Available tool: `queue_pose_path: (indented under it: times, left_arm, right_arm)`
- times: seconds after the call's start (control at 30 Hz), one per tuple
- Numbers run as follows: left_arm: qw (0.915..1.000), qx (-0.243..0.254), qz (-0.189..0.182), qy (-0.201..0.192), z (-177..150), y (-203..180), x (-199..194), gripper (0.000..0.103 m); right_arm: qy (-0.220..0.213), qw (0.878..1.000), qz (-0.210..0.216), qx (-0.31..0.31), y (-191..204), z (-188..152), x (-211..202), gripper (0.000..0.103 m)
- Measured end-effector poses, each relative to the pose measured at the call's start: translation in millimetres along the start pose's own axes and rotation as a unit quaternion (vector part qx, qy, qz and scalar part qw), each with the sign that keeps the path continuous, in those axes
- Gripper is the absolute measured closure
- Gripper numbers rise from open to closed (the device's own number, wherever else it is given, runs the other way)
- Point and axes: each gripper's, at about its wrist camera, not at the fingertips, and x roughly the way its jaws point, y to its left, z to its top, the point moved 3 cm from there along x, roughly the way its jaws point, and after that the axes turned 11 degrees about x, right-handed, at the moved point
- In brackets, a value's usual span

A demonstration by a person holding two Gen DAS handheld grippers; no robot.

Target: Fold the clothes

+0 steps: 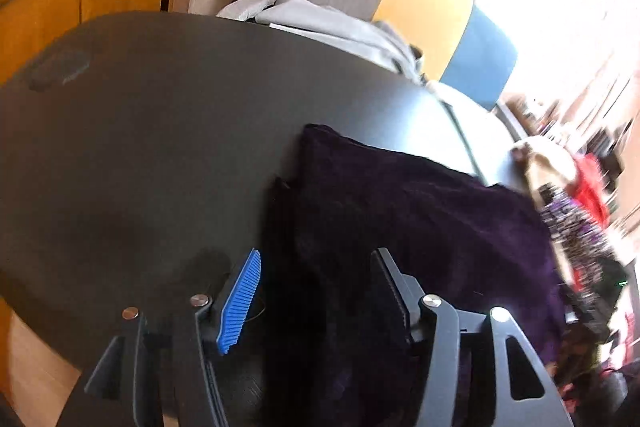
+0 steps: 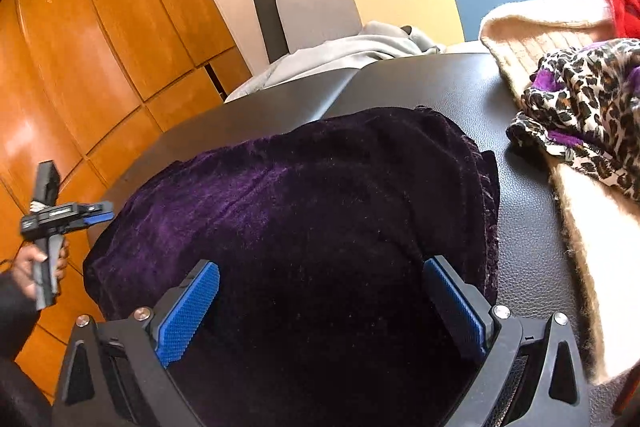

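Purple velvet garment (image 2: 304, 211) lies bunched on the black tabletop (image 1: 160, 131), its left edge at the tabletop's left edge; bare tabletop beyond its far edge. Right gripper (image 2: 320, 307) spread wide over it, gripping nothing; left gripper (image 1: 312, 299) also wide apart, empty, above its left edge. Leopard-print cloth (image 2: 588, 115) and cream knit (image 2: 592, 227) crowd the right edge.

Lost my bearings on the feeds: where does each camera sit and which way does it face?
Left wrist: on the left tool, open, facing across the dark purple velvet garment on the black table.
Right wrist: on the right tool, open over that garment; a hand grips the left tool at far left.
Shared: garment, table.
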Motion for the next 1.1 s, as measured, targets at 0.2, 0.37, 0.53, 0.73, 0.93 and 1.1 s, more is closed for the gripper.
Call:
queue_pose_path:
  times: [0.2,0.37,0.53,0.73,0.93,1.1]
  left_arm:
    - [0.9971,0.054,0.029,0.046,3,-4,26,0.045]
    - [0.9969,0.058,0.034,0.043,3,-13,31,0.045]
    - [0.9975,0.035,0.028,0.055,4,-11,30,0.045]
    - [0.9982,0.021,-0.019,0.054,3,-17,40,0.078]
    - [0.9921,-0.078,-0.082,0.054,12,12,50,0.089]
    - [0.9909,-0.102,-0.067,0.056,28,40,51,0.089]
  right_arm:
    - [-0.001,1.0,-0.021,-0.02,5,-3,2,0.0]
    - [0.0,0.999,-0.039,-0.033,8,-5,4,0.0]
    - [-0.001,0.998,-0.054,-0.045,11,-7,6,0.0]
    - [-0.003,0.997,-0.057,-0.048,12,-8,6,0.0]
    - [0.039,0.996,-0.046,-0.061,17,0,4,0.0]
    - [0.114,0.99,-0.013,-0.079,25,15,-1,0.0]
